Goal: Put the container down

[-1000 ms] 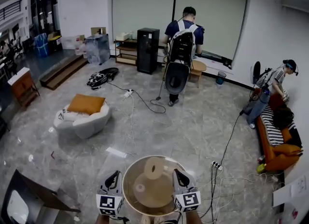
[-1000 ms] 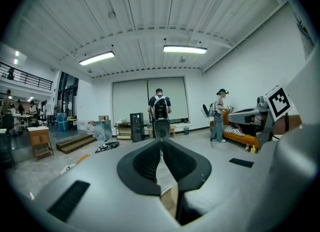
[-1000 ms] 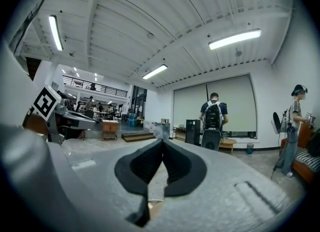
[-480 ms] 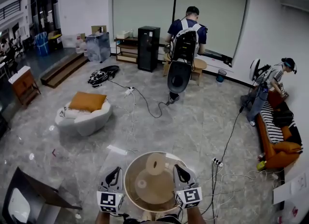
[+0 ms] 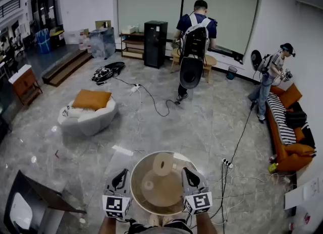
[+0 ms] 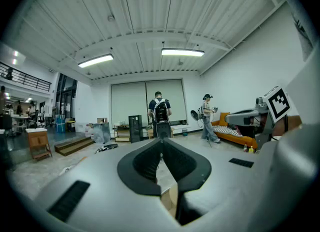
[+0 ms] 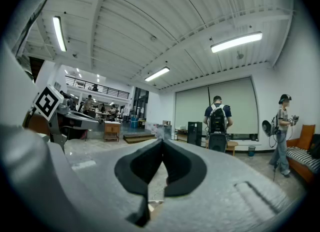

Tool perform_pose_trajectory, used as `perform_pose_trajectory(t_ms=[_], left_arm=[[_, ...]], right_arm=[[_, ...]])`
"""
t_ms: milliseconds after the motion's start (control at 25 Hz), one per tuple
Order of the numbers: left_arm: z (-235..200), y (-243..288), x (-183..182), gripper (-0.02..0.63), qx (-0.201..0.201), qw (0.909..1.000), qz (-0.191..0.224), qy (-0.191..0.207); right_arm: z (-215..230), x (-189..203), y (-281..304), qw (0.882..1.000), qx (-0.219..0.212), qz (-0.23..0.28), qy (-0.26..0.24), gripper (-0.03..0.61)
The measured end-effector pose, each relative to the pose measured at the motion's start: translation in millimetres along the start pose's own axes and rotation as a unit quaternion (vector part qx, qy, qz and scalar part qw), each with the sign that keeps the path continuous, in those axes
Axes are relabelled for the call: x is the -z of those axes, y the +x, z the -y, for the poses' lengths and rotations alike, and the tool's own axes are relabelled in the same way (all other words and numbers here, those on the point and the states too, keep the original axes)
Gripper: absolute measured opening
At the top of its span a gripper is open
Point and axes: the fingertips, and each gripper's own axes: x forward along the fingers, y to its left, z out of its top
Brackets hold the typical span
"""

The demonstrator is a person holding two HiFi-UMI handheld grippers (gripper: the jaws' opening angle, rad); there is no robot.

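In the head view a round tan container [image 5: 162, 205] hangs above the grey floor between my two grippers, with a tape roll [image 5: 163, 163] and a smaller roll [image 5: 148, 185] inside it. My left gripper [image 5: 121, 175] is at its left rim and my right gripper [image 5: 189, 173] at its right rim. In the left gripper view the left gripper [image 6: 161, 141] has its jaw tips together, and a tan strip of the container [image 6: 170, 201] shows low between the jaws. The right gripper [image 7: 162, 142] looks the same in its own view, shut with a tan edge [image 7: 155, 203] below.
A person with a backpack [image 5: 194, 36] stands at the back, and another person [image 5: 270, 79] is near the orange sofa [image 5: 287, 137]. A white seat with an orange cushion [image 5: 90, 108] sits left. Cables [image 5: 151, 102] and a power strip [image 5: 227, 164] lie on the floor. A dark chair [image 5: 30, 208] is at bottom left.
The container and both grippers have shifted slightly up in the head view. The person at the right has stepped away from the sofa towards the back wall. Both grips are unchanged.
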Motion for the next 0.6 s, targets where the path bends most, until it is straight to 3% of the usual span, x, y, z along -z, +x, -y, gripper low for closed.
perform_pose_trajectory(t_ms=[600], left_arm=[[1.3,-10.6,0.1,0.030,0.003,1.0000,0.005,-0.001]], right_arm=[[-9.2,-0.5,-9.0,1.000,0.003,0.003,0.000,0.002]])
